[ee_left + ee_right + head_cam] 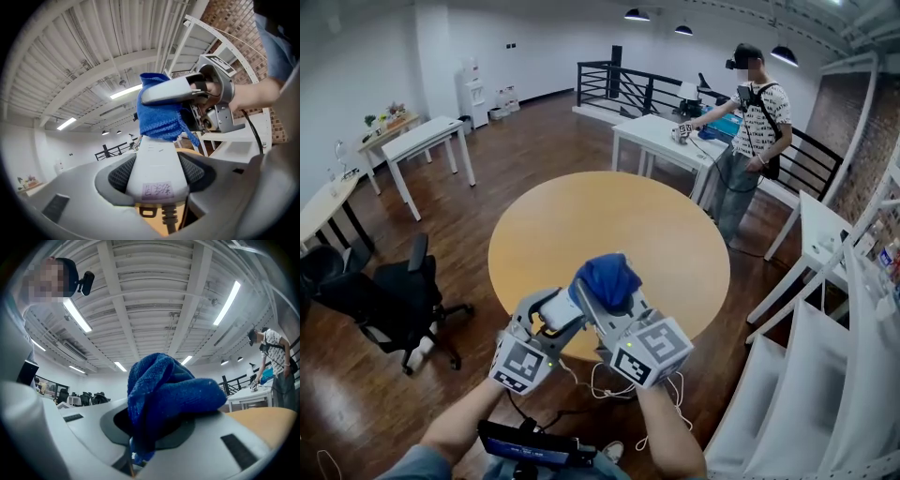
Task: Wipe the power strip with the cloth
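Two grips: our left fingers (pixel 70 197) clamp the power strip (pixel 157 164) steady; right fingers (pixel 243 446) press the pinched cloth (pixel 164 390) against it.

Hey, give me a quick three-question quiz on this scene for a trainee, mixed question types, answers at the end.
1. True or false: the left gripper is clamped on the power strip.
2. What colour is the cloth in the right gripper? A red, B blue, C white.
3. Fill in: in the head view, the round wooden thing beyond the grippers is a ____.
Key: 1 true; 2 B; 3 table.
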{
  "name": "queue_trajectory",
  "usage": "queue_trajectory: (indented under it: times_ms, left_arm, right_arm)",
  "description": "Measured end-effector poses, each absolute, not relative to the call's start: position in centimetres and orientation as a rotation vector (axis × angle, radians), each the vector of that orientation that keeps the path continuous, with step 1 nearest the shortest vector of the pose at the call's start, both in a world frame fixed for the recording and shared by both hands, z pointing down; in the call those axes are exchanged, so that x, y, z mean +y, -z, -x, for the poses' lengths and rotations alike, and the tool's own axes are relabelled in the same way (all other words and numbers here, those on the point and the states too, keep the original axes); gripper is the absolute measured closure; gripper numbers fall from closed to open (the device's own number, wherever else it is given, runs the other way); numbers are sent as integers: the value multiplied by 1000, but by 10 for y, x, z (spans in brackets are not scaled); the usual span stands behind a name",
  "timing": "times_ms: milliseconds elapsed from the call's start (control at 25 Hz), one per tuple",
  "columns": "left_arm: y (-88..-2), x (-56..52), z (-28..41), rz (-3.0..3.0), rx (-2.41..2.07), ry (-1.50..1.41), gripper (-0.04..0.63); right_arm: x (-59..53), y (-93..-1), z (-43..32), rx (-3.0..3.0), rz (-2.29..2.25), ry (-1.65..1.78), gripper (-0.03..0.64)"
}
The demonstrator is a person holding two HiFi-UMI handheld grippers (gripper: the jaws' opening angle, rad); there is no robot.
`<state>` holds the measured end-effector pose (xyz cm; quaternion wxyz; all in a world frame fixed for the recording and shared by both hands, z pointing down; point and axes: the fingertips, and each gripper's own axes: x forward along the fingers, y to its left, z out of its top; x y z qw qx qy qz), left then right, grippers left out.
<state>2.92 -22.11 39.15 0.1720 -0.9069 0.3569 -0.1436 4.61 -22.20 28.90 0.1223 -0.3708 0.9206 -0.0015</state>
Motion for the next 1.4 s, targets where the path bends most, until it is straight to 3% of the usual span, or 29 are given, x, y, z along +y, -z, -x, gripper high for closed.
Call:
queue_trajectory:
  times_ms: [840,1400]
  left_arm:
    - [-382,-212,-21,2585,1014,376,313]
    - [-384,-215,-24,2558,994,396,313]
  right_arm:
    - [-251,-242,-129,2533,1330,-145,558]
    - [-246,-250,-108,2575,1283,-134,558]
